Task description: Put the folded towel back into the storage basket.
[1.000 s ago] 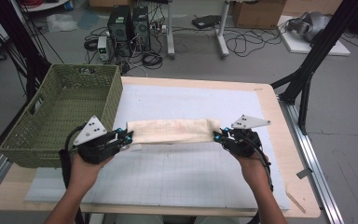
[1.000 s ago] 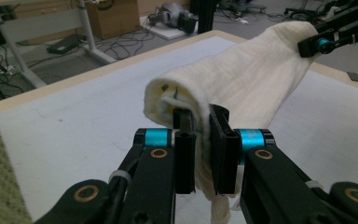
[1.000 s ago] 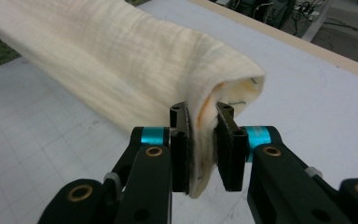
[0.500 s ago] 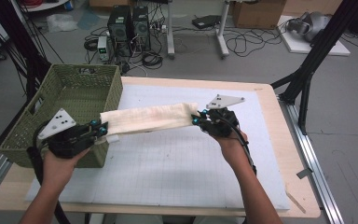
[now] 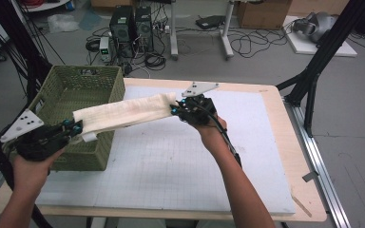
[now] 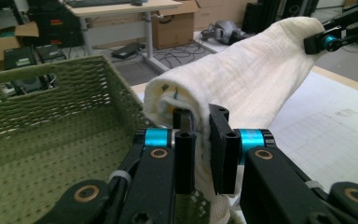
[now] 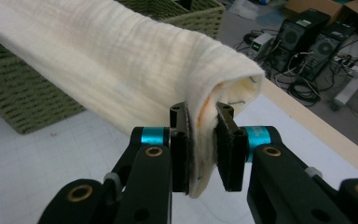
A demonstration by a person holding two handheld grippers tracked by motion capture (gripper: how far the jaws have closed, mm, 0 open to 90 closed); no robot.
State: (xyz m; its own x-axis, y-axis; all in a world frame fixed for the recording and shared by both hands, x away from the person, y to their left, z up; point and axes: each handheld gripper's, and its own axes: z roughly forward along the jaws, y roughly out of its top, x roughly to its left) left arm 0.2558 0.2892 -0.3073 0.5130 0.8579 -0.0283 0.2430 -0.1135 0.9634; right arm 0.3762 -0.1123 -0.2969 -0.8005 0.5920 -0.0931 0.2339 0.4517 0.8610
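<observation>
White gridded mat (image 5: pixel 171 161), unlabelled cream towel (image 5: pixel 123 114)

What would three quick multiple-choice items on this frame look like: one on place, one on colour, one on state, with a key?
1. Where is the left end of the towel?
A. flat on the mat
B. over the basket, near its front corner
C. on the floor

2. What colour is the basket?
A. green
B. red
C. white

3. How is the towel held?
A. lying loose, no grip
B. by one gripper, other end hanging
C. by both grippers, one at each end

Key:
1 B: in the high view the left gripper holds that end above the basket's front corner.
2 A: the woven walls are olive green.
3 C: the left gripper's jaws pinch one end and the right gripper pinches the other, so the towel spans between them clear of the mat.
</observation>
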